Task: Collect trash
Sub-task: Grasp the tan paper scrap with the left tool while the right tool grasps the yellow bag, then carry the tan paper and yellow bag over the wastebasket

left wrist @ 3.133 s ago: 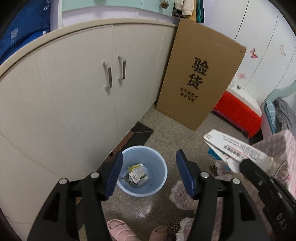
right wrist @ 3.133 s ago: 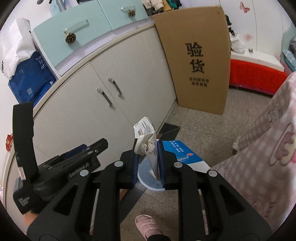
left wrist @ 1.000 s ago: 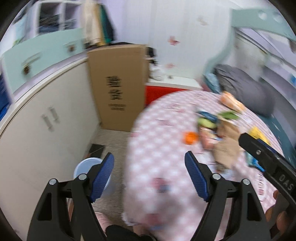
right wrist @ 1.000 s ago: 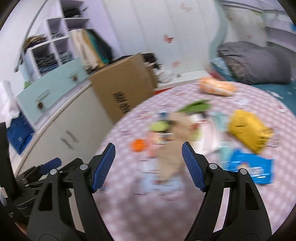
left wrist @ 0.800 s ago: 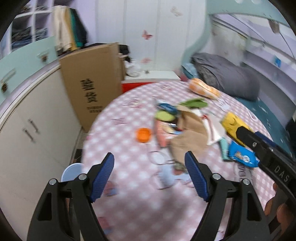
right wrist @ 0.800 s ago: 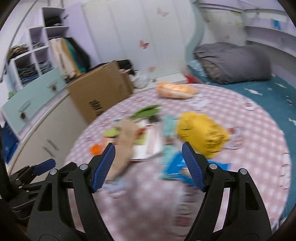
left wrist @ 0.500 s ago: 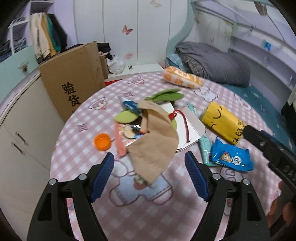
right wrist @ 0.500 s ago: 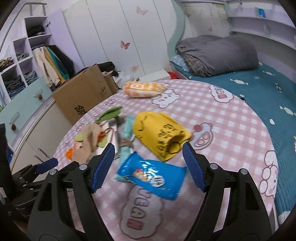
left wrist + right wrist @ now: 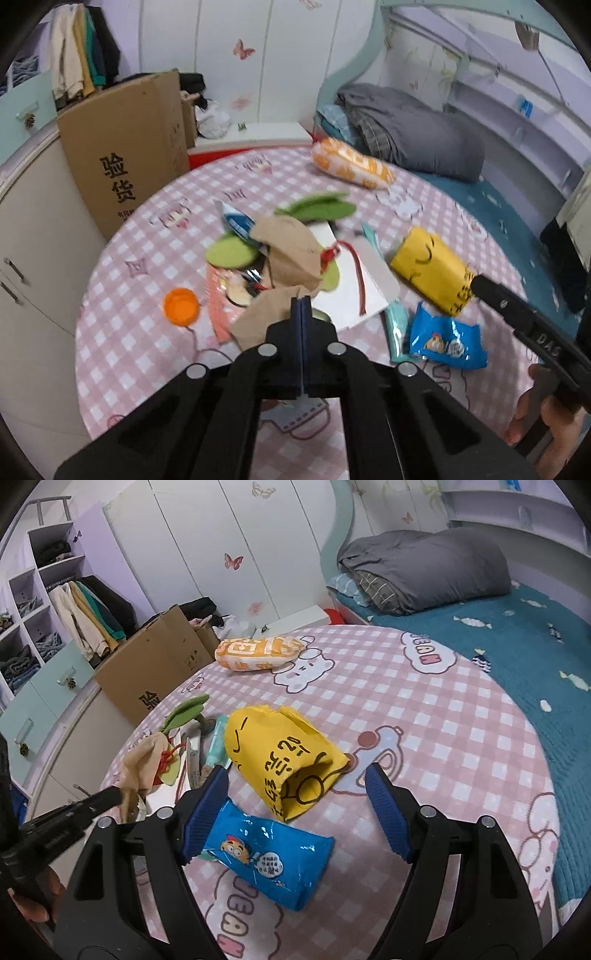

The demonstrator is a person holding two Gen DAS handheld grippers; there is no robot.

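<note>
Trash lies spread on the round table with the pink check cloth (image 9: 424, 720). My right gripper (image 9: 295, 775) is open and empty, hovering over a yellow bag (image 9: 280, 753) with a blue snack packet (image 9: 266, 853) just below its left finger. My left gripper (image 9: 301, 304) is shut, its blue pads pressed together, and I see nothing between them. Its tips hover at the near edge of a crumpled tan paper bag (image 9: 291, 247). Around that bag lie an orange cap (image 9: 181, 305), green felt pieces (image 9: 314, 208), a white card (image 9: 354, 284) and a teal packet (image 9: 397, 328).
An orange-and-white packet (image 9: 351, 168) lies at the table's far side. A tall cardboard box (image 9: 125, 147) leans on the cream cupboard (image 9: 33, 236) at left. A bed with a grey quilt (image 9: 424, 568) borders the table at right. A person's hand (image 9: 546, 417) holds the right gripper.
Both views swung from the blue bin on the floor up to the table. The right gripper no longer holds the white carton. The left jaws went from wide open to shut.
</note>
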